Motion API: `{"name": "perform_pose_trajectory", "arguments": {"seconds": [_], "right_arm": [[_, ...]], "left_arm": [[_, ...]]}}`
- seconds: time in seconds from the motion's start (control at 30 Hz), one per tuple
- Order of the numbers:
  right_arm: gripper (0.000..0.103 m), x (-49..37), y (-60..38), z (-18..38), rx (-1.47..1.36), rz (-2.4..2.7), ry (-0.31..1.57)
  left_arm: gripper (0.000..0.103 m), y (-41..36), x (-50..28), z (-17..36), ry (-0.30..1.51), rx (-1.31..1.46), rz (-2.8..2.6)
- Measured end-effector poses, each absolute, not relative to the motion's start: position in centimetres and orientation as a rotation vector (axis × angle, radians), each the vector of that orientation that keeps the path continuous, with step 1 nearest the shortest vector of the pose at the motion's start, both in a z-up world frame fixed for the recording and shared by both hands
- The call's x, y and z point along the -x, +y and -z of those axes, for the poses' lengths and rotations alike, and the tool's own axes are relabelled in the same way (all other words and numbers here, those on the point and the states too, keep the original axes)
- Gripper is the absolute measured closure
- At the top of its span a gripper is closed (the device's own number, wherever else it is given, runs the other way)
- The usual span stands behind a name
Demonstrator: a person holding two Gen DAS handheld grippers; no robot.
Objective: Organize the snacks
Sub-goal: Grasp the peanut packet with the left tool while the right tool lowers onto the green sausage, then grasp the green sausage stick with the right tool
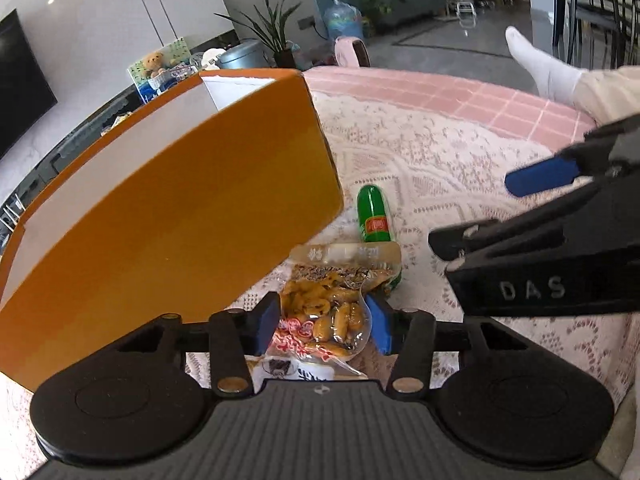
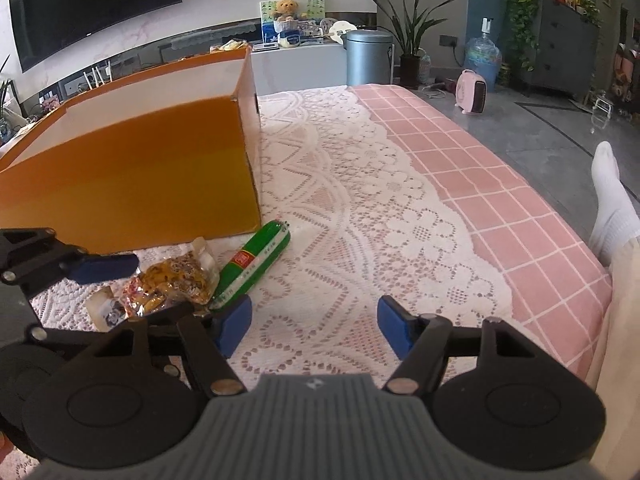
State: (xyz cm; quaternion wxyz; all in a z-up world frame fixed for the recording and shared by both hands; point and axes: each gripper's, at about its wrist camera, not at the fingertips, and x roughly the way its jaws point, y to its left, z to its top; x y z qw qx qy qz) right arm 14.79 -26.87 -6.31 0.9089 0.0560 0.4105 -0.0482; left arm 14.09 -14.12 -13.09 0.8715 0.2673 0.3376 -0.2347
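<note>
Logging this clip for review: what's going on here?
A person is sorting snacks on a lace-covered table beside an open orange cardboard box. The left tool straddles a clear vacuum-sealed packet of brownish-yellow snacks, its blue pads at the packet's sides. A green plastic-wrapped sausage lies next to the packet. The right tool hovers open over bare lace, holding nothing.

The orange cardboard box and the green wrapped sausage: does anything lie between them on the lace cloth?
No. In the right wrist view, the orange cardboard box and the green wrapped sausage are separated only by a narrow strip of bare white lace cloth.
</note>
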Motion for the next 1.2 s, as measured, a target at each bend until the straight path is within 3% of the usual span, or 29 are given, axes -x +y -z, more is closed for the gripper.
{"name": "perform_pose_trajectory", "arguments": {"seconds": [0.33,0.9,1.2], "right_arm": [[0.035,-14.8,-26.4,6.3,-0.111,0.069,0.835],[0.036,-17.3,-24.2,5.7,-0.259,-0.049,0.819],[0.059,-20.2,-24.5,7.4,-0.245,0.02,0.874]], "left_arm": [[0.075,-13.0,-13.4,12.1,0.697,-0.555,0.43],[0.077,-0.4,-15.9,7.2,0.879,0.237,0.394],[0.079,-0.6,-15.5,6.4,0.853,0.157,0.324]]}}
